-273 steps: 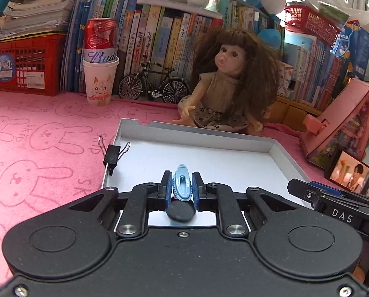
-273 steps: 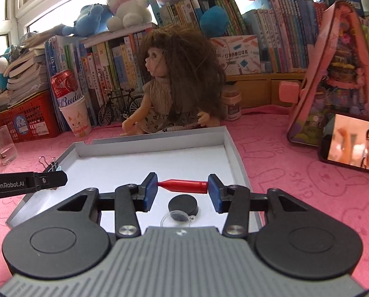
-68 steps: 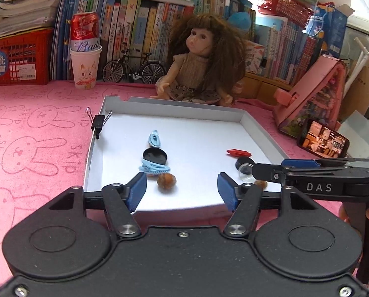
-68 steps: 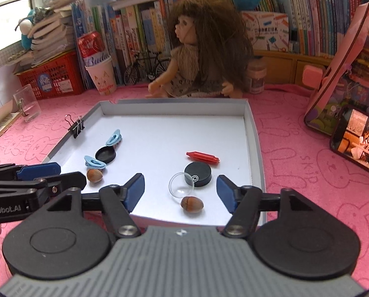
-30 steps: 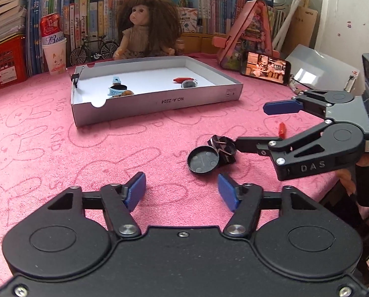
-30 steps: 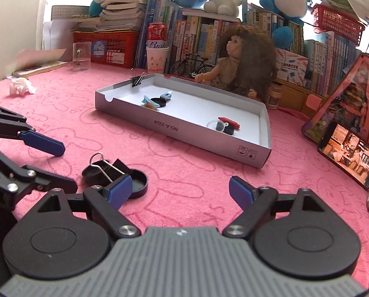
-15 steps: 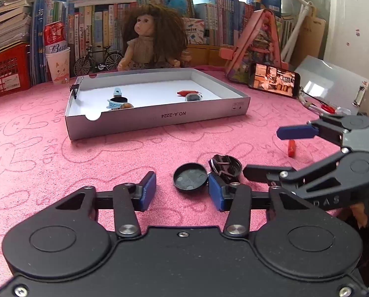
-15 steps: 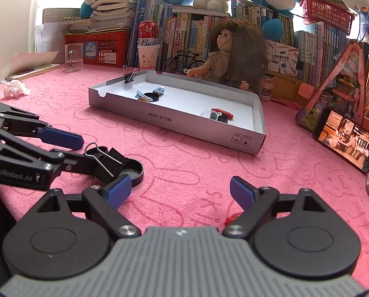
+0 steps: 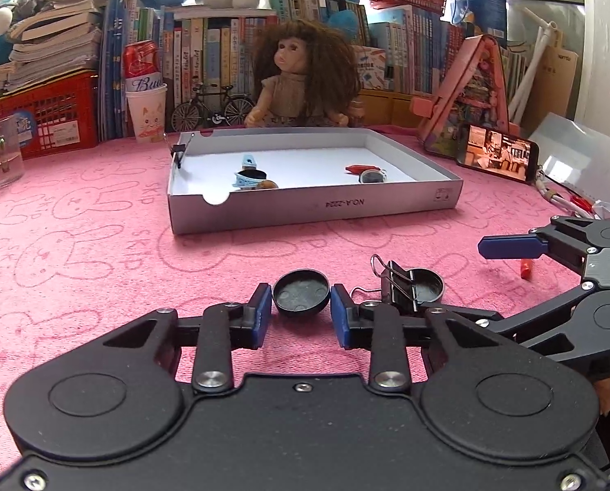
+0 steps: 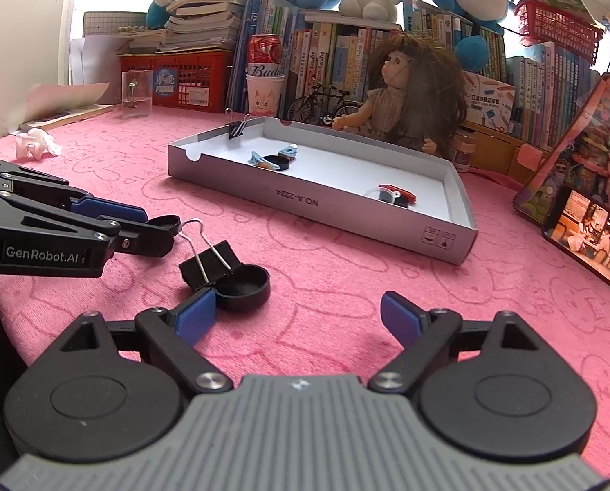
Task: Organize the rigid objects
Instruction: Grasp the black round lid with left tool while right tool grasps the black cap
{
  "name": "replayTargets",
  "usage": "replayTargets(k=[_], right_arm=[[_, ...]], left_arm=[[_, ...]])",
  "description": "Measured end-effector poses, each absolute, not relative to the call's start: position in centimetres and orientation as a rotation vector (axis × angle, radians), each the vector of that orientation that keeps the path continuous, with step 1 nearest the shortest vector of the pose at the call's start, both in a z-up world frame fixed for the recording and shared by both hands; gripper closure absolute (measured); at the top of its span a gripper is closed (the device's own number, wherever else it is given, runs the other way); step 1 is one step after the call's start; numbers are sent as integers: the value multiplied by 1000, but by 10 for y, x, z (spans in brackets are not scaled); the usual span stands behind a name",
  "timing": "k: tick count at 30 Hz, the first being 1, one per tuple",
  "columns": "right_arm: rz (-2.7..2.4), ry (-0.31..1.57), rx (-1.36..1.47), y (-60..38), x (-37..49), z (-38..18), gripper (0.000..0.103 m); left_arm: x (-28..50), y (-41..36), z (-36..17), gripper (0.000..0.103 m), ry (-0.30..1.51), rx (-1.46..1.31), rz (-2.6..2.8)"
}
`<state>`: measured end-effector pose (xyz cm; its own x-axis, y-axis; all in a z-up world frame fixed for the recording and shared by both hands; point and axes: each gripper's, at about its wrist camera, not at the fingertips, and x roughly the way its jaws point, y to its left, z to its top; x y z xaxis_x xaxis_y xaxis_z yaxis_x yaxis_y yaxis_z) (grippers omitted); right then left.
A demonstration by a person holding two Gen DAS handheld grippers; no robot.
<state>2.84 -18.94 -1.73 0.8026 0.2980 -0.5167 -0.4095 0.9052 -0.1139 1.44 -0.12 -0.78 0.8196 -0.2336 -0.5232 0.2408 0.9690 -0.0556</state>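
Over the preceding second the left hand-held gripper (image 9: 301, 317) had come in on the small black cap, which earlier lay well ahead of wide-spread jaws; its jaws were now closing, with the black cap (image 9: 301, 292) directly between them.

In the left wrist view, the blue pads (image 9: 263, 311) stood just beside the cap's rim on either side, and whether they already pressed on it could not be told. The cap lay dead ahead on the pink tabletop (image 9: 100, 253), round, so no long axis governed the approach. To its right sat a binder clip (image 9: 395, 286) touching a second black cap (image 9: 425, 284), and beyond them the right hand-held gripper (image 9: 517, 245). The grey tray (image 9: 313, 204), holding items already sorted, lay well apart further back.

In the right wrist view, the right hand-held gripper (image 10: 297, 313) stood wide open, nothing between its jaws. The second cap (image 10: 243, 282) was just beside its left pad, slightly off to the left, with the clip (image 10: 209, 264) against it. The left hand-held gripper (image 10: 141, 229) reached in from the left, plainly the nearer one to the first cap (image 10: 166, 223).
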Motion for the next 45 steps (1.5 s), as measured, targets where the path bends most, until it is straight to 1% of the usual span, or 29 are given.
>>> replayTargets(k=[6, 11, 13, 15, 20, 24, 30, 33, 35, 36, 38, 40, 45], right_arm=[[403, 511, -194, -180, 35, -17, 11], [433, 513, -166, -178, 34, -20, 18], [440, 514, -145, -180, 34, -21, 20], [452, 517, -115, -183, 34, -22, 22], [477, 493, -115, -184, 29, -24, 32], [501, 494, -108, -184, 29, -24, 33], [506, 502, -119, -181, 30, -22, 33], [494, 502, -122, -180, 29, -22, 35], [490, 497, -126, -179, 28, -21, 42], [492, 494, -126, -178, 27, -21, 44], [496, 491, -125, -177, 26, -20, 54], [499, 485, -127, -175, 24, -19, 59], [498, 483, -120, -176, 22, -18, 60]], left_arm=[[15, 2, -11, 73, 562, 13, -238], [11, -2, -14, 72, 544, 36, -230], [11, -4, -15, 71, 536, 43, -228], [11, -6, -17, 66, 532, 47, -227], [11, -8, -19, 64, 516, 59, -222], [9, -13, -22, 64, 501, 94, -220], [8, -13, -21, 65, 504, 77, -227], [8, -13, -22, 65, 504, 80, -226], [7, -13, -22, 65, 503, 85, -225], [8, -12, -21, 65, 504, 85, -226], [8, -12, -21, 65, 507, 81, -229], [8, -11, -21, 65, 508, 82, -231], [8, -11, -21, 65, 507, 81, -230]])
